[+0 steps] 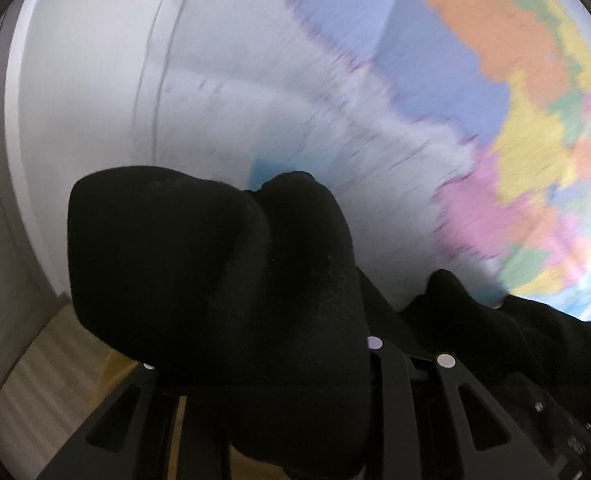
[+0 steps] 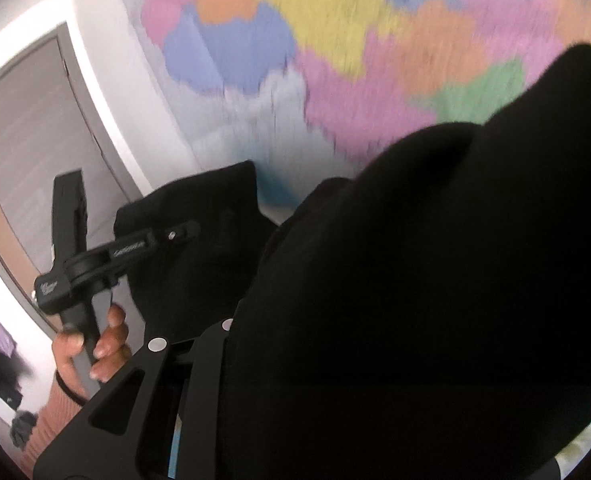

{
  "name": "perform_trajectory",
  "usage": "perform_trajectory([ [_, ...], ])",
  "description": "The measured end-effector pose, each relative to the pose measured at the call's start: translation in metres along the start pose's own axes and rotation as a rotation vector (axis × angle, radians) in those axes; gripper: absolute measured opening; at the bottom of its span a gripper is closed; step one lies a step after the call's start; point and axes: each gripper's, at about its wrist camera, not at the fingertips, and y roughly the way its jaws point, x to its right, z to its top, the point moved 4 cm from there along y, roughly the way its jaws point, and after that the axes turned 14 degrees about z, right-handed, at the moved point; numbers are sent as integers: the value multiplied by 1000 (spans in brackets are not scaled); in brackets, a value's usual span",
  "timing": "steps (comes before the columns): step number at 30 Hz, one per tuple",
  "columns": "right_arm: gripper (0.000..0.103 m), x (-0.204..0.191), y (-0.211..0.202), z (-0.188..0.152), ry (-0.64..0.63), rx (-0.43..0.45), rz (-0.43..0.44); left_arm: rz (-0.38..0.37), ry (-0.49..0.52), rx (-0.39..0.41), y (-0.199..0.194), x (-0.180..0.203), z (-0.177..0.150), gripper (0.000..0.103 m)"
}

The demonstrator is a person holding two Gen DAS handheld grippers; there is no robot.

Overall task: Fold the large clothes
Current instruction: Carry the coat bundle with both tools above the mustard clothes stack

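Left tongs (image 1: 263,368): closed narrow on a thick bunch of the black garment (image 1: 215,260), which billows up over the fingers and hides the tips.
Right tongs (image 2: 231,360): likewise narrow, gripping a fold of the same cloth that fills the right of the view.
Left hand (image 2: 91,348): seen from the right wrist, wrapped round its tool's handle.
Garment's place: hanging between the two tongs, held up in front of a coloured wall map (image 1: 527,128).
Handling: likely soft, limp, fairly heavy knit; it will sag and swing.
Where to hold: at edges or corners, gripped deep, not on loose bunches.
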Motion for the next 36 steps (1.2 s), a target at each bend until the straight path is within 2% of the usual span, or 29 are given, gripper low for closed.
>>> perform_trajectory([
  [4,24,7,31,-14,9,-81,6,17,-27,-80,34,-18,-24,25],
  [7,34,12,30,-16,64,-91,47,-9,-76,-112,46,-32,-40,26],
  [8,40,16,30,-13,92,-93,60,-14,-80,-116,47,-35,-44,27],
  [12,66,34,13,-19,263,-77,207,-30,-103,-131,46,-45,-52,27],
  [13,68,37,8,-20,298,-62,251,-39,-111,-136,46,-48,-53,27],
  [14,71,41,-1,-21,335,-38,307,-37,-114,-138,47,-51,-54,27],
  [16,85,50,-16,-18,390,6,353,-36,-120,-146,49,-53,-57,27],
  [17,88,57,-22,-15,440,40,408,-38,-120,-148,49,-56,-58,27],
  [19,88,80,-30,-17,559,85,457,-37,-117,-148,50,-57,-61,27],
  [20,88,103,-46,-32,594,97,469,-37,-115,-145,50,-57,-61,27],
  [21,88,114,-43,-29,633,112,431,-38,-119,-146,50,-58,-61,27],
  [22,87,127,-49,-63,635,119,385,-38,-122,-147,51,-58,-61,27],
  [23,71,114,-46,-61,628,129,361,-37,-124,-149,51,-58,-61,27],
  [24,46,116,-42,-54,613,131,351,-36,-126,-151,52,-58,-60,27],
  [25,39,114,-44,-52,586,113,340,-34,-124,-151,51,-58,-61,27],
  [26,20,100,-38,-39,545,102,321,-25,-117,-151,51,-57,-61,28],
  [28,16,89,-46,-19,402,107,258,-26,-109,-152,50,-55,-62,28],
  [29,15,77,-53,-9,301,122,211,-31,-103,-150,48,-54,-64,29],
  [30,15,59,-61,3,141,147,131,-39,-101,-151,47,-53,-65,30],
  [31,15,64,-65,-14,85,153,97,-51,-101,-154,46,-52,-67,32],
  [33,15,82,-69,-39,130,136,125,-52,-99,-167,46,-50,-71,36],
  [34,15,97,-67,-57,160,99,92,-41,-97,-168,46,-50,-73,40],
  [35,19,114,-76,-78,184,71,58,-29,-90,-179,45,-50,-77,46],
  [36,24,129,-79,-94,232,36,44,-31,-93,-190,45,-51,-80,48],
])
